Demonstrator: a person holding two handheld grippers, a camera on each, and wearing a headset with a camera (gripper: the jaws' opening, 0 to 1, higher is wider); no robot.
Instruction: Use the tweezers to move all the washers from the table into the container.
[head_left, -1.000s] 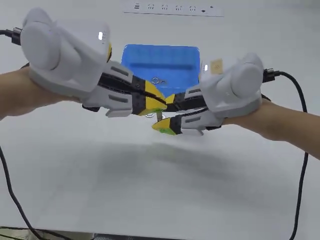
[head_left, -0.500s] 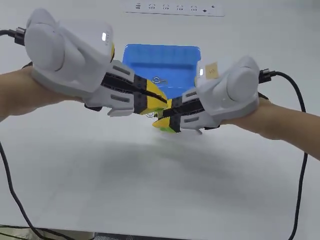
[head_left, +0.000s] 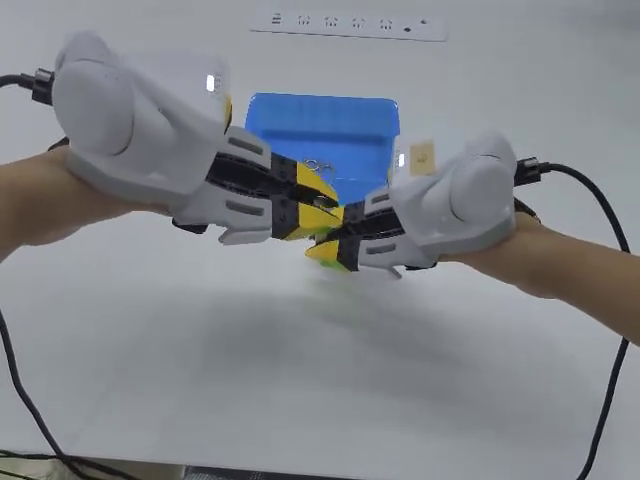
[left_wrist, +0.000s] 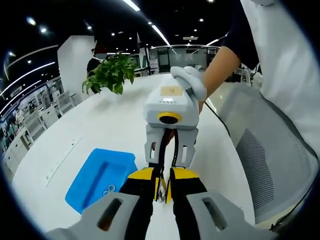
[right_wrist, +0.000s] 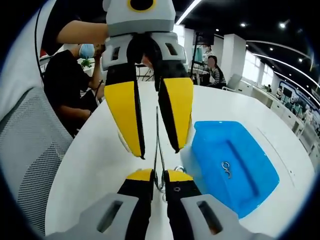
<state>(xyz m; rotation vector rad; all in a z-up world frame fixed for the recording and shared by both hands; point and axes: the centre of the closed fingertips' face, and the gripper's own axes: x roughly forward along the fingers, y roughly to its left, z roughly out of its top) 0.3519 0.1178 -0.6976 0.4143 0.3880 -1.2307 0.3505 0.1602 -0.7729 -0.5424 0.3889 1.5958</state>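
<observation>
The right hand-held gripper (right_wrist: 159, 179) has its yellow-tipped jaws pressed together on the base of the thin metal tweezers (right_wrist: 157, 135), which stand up between the jaws of the left hand-held gripper (left_wrist: 162, 181). The left jaws are spread, one on each side of the tweezers and apart from them. In the head view the two grippers meet tip to tip above the white surface (head_left: 300, 380), just in front of the blue container (head_left: 300, 115). Two washers (right_wrist: 226, 167) lie inside the container. Another washer (right_wrist: 179, 169) rests on the surface beside the container's edge, near the right gripper's tips.
</observation>
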